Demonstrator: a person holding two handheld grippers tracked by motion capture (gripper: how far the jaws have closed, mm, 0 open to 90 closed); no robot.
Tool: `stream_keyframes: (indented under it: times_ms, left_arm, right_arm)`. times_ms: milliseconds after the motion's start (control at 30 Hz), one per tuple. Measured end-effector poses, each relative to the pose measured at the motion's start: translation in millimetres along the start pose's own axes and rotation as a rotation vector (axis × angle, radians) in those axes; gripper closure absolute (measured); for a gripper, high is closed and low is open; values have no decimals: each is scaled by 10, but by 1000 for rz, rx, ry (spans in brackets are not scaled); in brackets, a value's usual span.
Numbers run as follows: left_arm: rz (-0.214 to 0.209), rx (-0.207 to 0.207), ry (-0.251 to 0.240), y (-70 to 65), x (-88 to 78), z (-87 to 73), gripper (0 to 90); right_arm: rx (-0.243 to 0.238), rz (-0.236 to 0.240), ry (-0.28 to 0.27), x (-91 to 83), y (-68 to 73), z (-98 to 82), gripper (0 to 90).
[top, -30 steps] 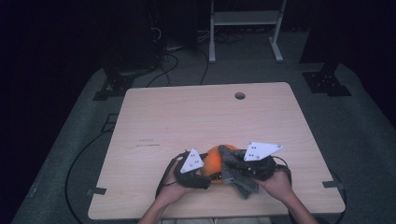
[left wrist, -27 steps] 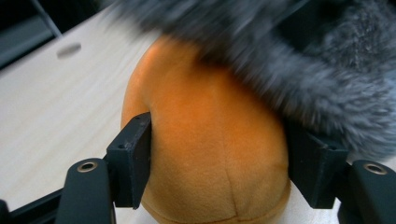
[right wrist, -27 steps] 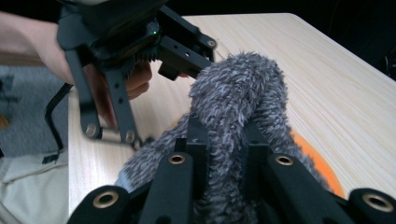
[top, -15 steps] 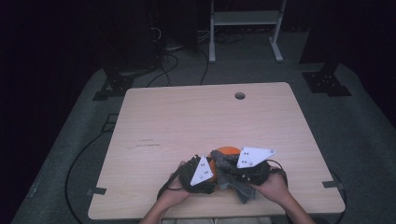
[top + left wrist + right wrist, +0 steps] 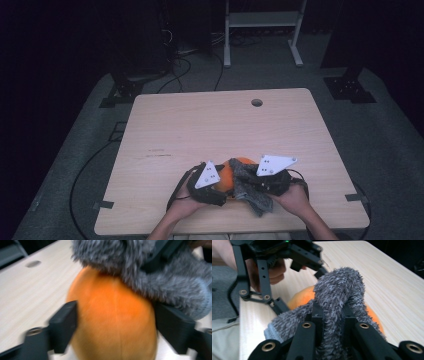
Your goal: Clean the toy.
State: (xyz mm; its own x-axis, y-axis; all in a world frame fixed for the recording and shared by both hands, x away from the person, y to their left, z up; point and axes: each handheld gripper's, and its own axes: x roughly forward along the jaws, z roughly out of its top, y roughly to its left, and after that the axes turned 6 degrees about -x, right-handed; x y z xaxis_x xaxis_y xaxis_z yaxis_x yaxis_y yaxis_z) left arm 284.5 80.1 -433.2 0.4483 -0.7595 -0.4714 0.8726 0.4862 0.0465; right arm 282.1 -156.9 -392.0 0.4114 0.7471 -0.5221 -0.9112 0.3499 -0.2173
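Orange ball (image 5: 227, 175) sat near the counter's (image 5: 200, 125) front edge, a little right of its middle, with a grey fuzzy sock (image 5: 248, 187) draped over its top and right side. On the left, the left gripper (image 5: 222, 182) lay low on the counter in the person's left hand (image 5: 187, 202), its fingers (image 5: 63, 326) set on either side of the ball; they had just been opening, and in the blurred left gripper view the left finger sat at the ball's skin while the right one stood close beside it under the sock, so whether they still pressed could not be told. To the right, the right gripper (image 5: 250, 184), held in the right hand (image 5: 295, 197), had its fingers (image 5: 318, 315) closed tight on a bunched fold of the sock, which rose in a hump just above the ball. A round hole (image 5: 257, 102) sat near the counter's far edge, right of centre.
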Motion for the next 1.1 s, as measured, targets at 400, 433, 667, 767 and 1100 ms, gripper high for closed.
stream_keyframes:
  times_ms: [400,433,667,767,1100]
  left_arm:
    - [11,-77,10,89,12,-9,243]
    - [11,-77,10,89,12,-9,282]
    - [-2,-26,14,76,-22,-63,326]
    - [-11,15,14,24,-16,-39,333]
    - [-45,-188,28,154,31,42,141]
  right_arm:
    - [72,12,-2,-21,-107,-112,776]
    - [72,12,-2,-21,-107,-112,776]
    - [203,-15,-15,-158,-409,-333,774]
    - [212,-9,-38,-208,-420,-320,773]
    - [196,96,-19,-105,-323,-304,775]
